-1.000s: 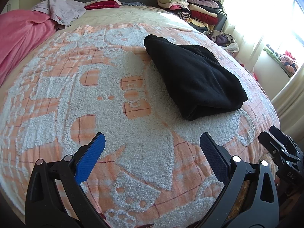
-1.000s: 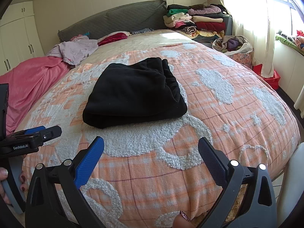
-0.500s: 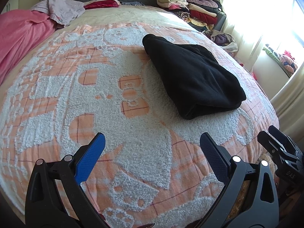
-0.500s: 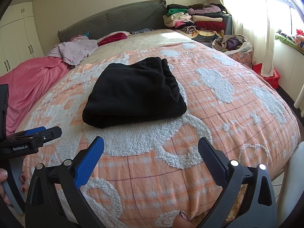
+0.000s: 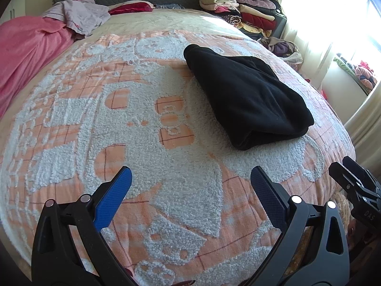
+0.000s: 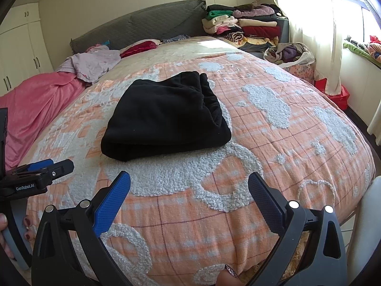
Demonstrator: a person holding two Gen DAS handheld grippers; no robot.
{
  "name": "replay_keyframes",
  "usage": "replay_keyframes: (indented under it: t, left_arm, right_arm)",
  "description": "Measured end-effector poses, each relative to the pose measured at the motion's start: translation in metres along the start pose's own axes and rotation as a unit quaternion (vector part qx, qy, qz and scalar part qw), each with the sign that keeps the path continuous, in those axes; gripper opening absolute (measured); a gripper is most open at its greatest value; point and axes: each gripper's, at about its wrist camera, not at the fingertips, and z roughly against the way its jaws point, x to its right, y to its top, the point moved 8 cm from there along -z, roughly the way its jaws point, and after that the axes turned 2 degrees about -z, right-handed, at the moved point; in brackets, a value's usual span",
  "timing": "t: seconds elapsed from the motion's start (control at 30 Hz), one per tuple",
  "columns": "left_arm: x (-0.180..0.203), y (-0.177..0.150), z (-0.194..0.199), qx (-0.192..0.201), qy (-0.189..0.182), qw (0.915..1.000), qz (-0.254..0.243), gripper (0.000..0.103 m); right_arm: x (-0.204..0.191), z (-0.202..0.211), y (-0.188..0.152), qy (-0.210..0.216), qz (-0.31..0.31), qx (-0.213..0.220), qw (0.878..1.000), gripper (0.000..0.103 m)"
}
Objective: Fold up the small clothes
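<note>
A black fleece garment lies folded into a thick rectangle on the orange and white bedspread. In the right wrist view the garment sits just ahead of me on the bedspread. My left gripper is open and empty, near the bed's front edge, to the left of the garment. My right gripper is open and empty, a short way in front of the garment's folded edge. Neither gripper touches the garment.
A pink blanket and a lilac garment lie at the far left of the bed. Stacked folded clothes stand at the far right by the grey headboard. A bag of clothes sits beside the curtain.
The left wrist view has shifted slightly toward the garment. The garment has not moved and both grippers stay open.
</note>
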Motion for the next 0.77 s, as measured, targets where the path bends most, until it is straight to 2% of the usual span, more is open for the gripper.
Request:
replay_keyframes:
  t: [0.17, 0.27, 0.4, 0.5, 0.6, 0.63, 0.7, 0.73, 0.77]
  left_arm:
    - [-0.002, -0.002, -0.003, -0.010, -0.004, 0.9999, 0.009, 0.093]
    - [-0.012, -0.004, -0.006, -0.015, 0.009, 0.9995, 0.025, 0.094]
    - [-0.039, -0.009, -0.008, -0.014, 0.040, 0.9982, 0.042, 0.093]
    - [-0.075, -0.010, -0.004, -0.008, 0.052, 0.9958, 0.075, 0.093]
    - [-0.138, -0.013, -0.001, -0.015, 0.078, 0.9881, 0.132, 0.093]
    - [-0.174, -0.014, 0.001, -0.019, 0.100, 0.9826, 0.155, 0.093]
    - [-0.221, -0.014, 0.006, -0.019, 0.137, 0.9735, 0.182, 0.093]
    - [-0.257, -0.015, 0.010, -0.023, 0.167, 0.9653, 0.200, 0.093]
    - [-0.283, -0.016, 0.014, -0.024, 0.188, 0.9586, 0.212, 0.093]
  right_arm:
    - [0.012, 0.004, 0.001, -0.014, -0.012, 0.004, 1.000, 0.099]
    - [0.028, 0.010, 0.002, -0.032, -0.028, 0.010, 0.999, 0.099]
    - [0.068, 0.023, 0.002, -0.071, -0.078, 0.023, 0.994, 0.099]
    - [0.117, 0.042, 0.000, -0.123, -0.126, 0.040, 0.984, 0.099]
    - [0.180, 0.064, -0.007, -0.184, -0.181, 0.050, 0.965, 0.099]
    - [0.204, 0.072, -0.011, -0.208, -0.201, 0.054, 0.956, 0.099]
    - [0.268, 0.093, -0.022, -0.271, -0.241, 0.067, 0.929, 0.098]
    - [0.292, 0.100, -0.028, -0.299, -0.250, 0.065, 0.919, 0.098]
    - [0.331, 0.110, -0.038, -0.346, -0.266, 0.055, 0.898, 0.098]
